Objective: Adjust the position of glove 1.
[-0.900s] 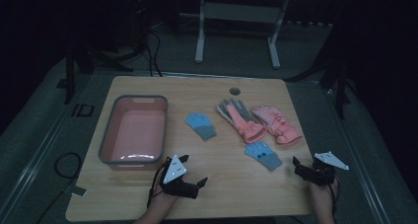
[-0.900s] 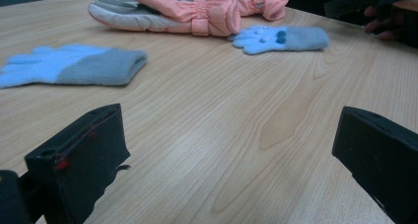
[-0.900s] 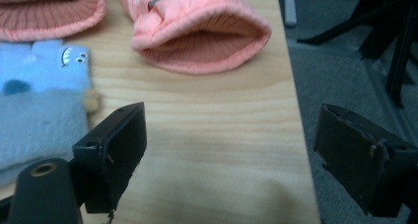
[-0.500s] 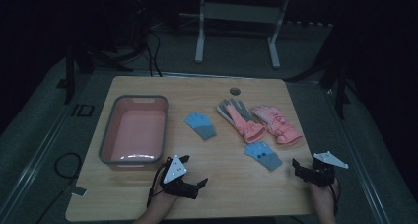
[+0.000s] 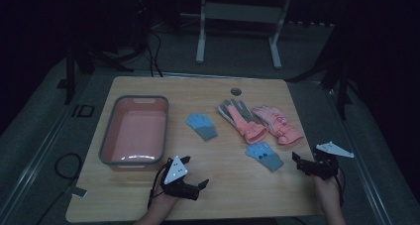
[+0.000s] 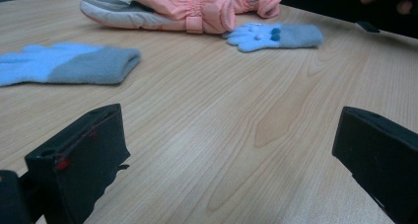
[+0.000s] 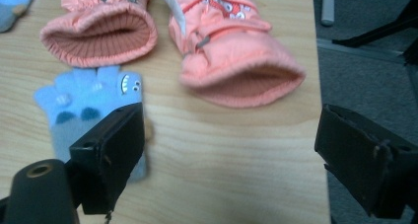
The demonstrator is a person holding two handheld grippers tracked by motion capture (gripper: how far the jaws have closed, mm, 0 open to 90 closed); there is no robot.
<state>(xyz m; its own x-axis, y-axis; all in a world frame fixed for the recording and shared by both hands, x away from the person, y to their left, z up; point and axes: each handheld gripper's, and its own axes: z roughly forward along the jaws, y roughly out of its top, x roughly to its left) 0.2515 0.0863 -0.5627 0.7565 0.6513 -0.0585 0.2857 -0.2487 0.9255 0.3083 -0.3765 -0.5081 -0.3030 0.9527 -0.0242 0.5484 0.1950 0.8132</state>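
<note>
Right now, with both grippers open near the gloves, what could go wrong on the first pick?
The right gripper sits by the table edge; a dragged blue glove could slide off. That glove lies close to the pink gloves' cuffs, so wide jaws might snag one too. The tub is far across the table.

left gripper [image 5: 202, 184] and right gripper [image 5: 296, 159] low over the near edge; jaws of both wide apart

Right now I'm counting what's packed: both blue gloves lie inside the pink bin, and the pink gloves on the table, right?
Not quite. In the high view the pink bin holds nothing; both blue gloves lie on the table, like the pink gloves.
</note>
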